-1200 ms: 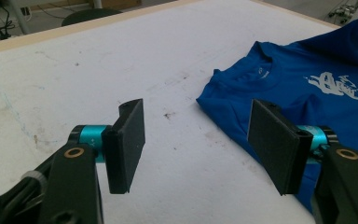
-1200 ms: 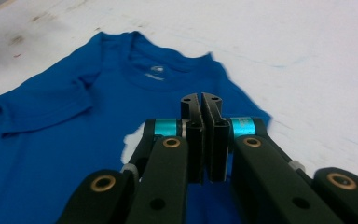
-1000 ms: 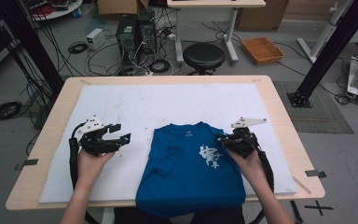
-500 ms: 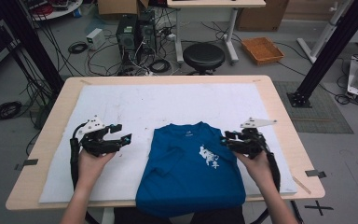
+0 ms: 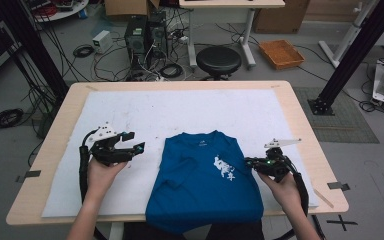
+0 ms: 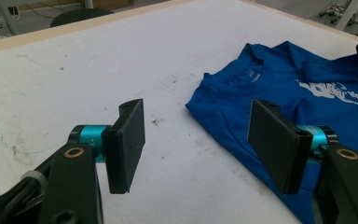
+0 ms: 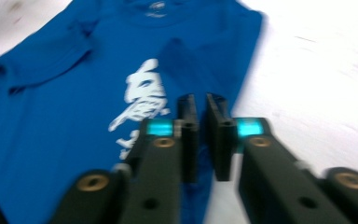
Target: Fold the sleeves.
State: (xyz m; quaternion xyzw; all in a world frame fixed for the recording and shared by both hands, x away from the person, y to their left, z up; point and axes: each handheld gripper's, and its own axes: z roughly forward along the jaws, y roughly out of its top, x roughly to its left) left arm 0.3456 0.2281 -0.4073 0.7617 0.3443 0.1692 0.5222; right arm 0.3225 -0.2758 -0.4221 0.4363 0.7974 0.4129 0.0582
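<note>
So the blue t-shirt (image 5: pixel 205 182) lies flat on the tabletop (image 5: pixel 290 107), collar at 12 o'clock. Right gripper (image 5: pixel 250 162), jaws nearly together on nothing, has just closed at its 3 o'clock edge; left gripper (image 5: pixel 139 148) hangs wide apart at 9, farther off.

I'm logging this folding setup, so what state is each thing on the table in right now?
T-shirt: lying flat, print side up, sleeves folded in, bottom edge hanging over the near table edge.
Left claw: open, nothing in it, held over the white cover beside the shirt.
Right claw: jaws just closed, nearly touching, nothing between them, at the shirt's side edge.
White cover: spread flat, lightly stained.
</note>
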